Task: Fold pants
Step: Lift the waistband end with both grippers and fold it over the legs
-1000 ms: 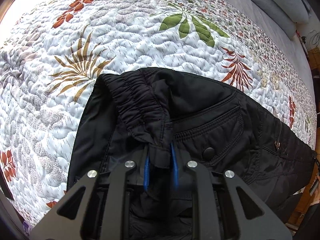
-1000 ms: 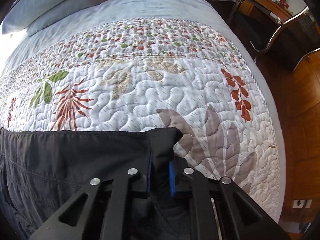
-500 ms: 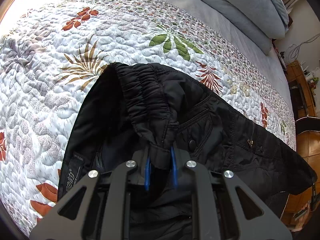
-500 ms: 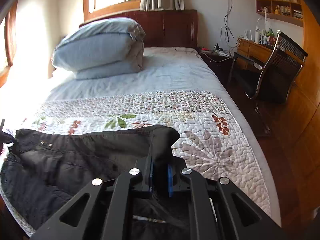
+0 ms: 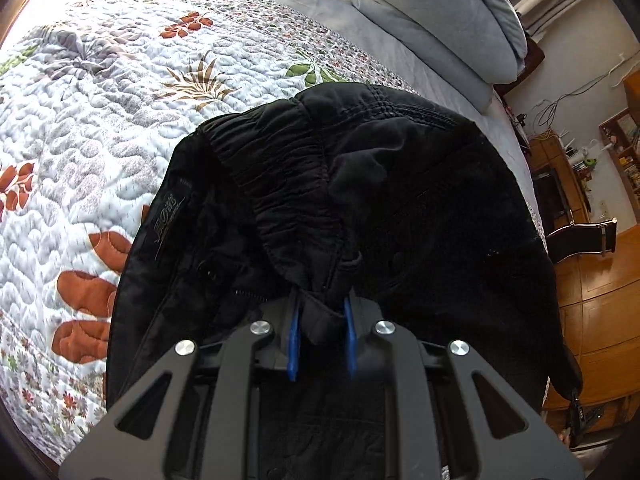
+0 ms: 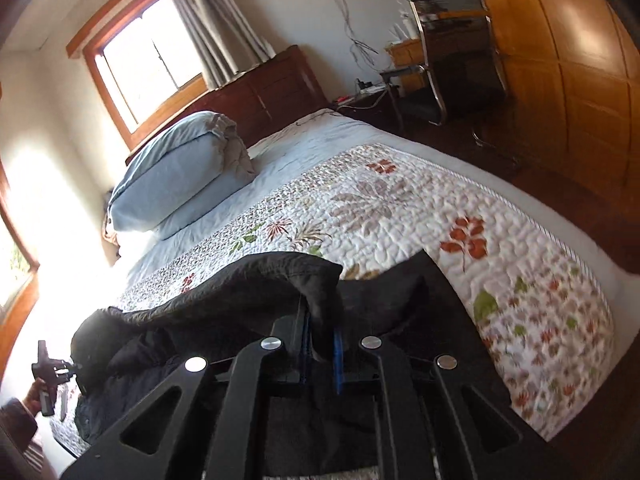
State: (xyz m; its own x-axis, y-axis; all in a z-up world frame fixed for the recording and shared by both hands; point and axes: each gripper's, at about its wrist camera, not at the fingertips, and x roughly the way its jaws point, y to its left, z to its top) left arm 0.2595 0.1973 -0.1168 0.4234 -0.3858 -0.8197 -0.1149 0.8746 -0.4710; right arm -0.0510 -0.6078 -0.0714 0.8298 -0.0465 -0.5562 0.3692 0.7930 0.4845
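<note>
My left gripper (image 5: 320, 334) and right gripper (image 6: 320, 342) both clamp the pants (image 5: 360, 184), lifted above the bed (image 5: 100, 120); fold barely begun, laying down remains

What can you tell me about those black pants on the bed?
The black pants look like a thin, slightly shiny woven fabric with a gathered elastic waistband, a printed label inside and a small snap button. The left gripper pinches the waistband between its blue-padded fingers; the right gripper pinches another bunched edge. The cloth is partly lifted and draped, the rest lying on the floral quilt.
</note>
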